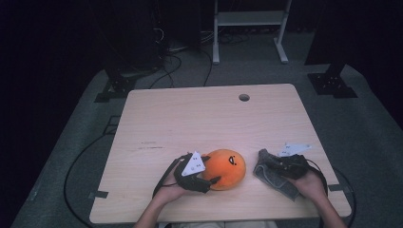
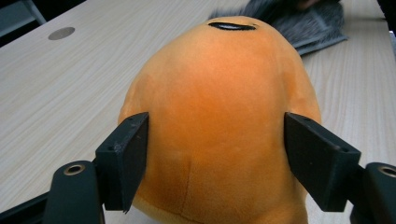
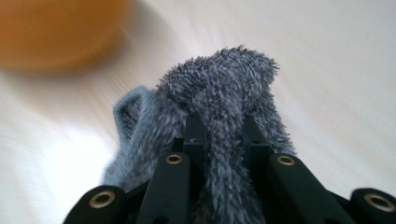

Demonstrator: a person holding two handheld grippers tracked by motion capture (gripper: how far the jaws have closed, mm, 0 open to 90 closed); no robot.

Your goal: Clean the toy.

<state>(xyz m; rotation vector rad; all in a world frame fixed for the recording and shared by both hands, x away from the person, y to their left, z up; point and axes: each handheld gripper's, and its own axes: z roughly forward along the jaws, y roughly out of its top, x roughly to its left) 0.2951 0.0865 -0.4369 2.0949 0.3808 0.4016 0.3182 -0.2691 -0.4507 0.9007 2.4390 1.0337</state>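
light wood-grain tabletop (image 1: 190,118), round cable hole (image 1: 244,97) near far edge. on it, toward the near edge: orange plush toy (image 1: 227,168) left of centre, black stitched eye on top; grey fuzzy cloth (image 1: 273,178) just right of it, bunched, a gap between the two.

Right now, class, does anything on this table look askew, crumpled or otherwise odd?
Only the grey fuzzy cloth: it lies bunched by the table's near right edge, a fold pinched in the right gripper. The orange plush looks intact between the left gripper's pads.
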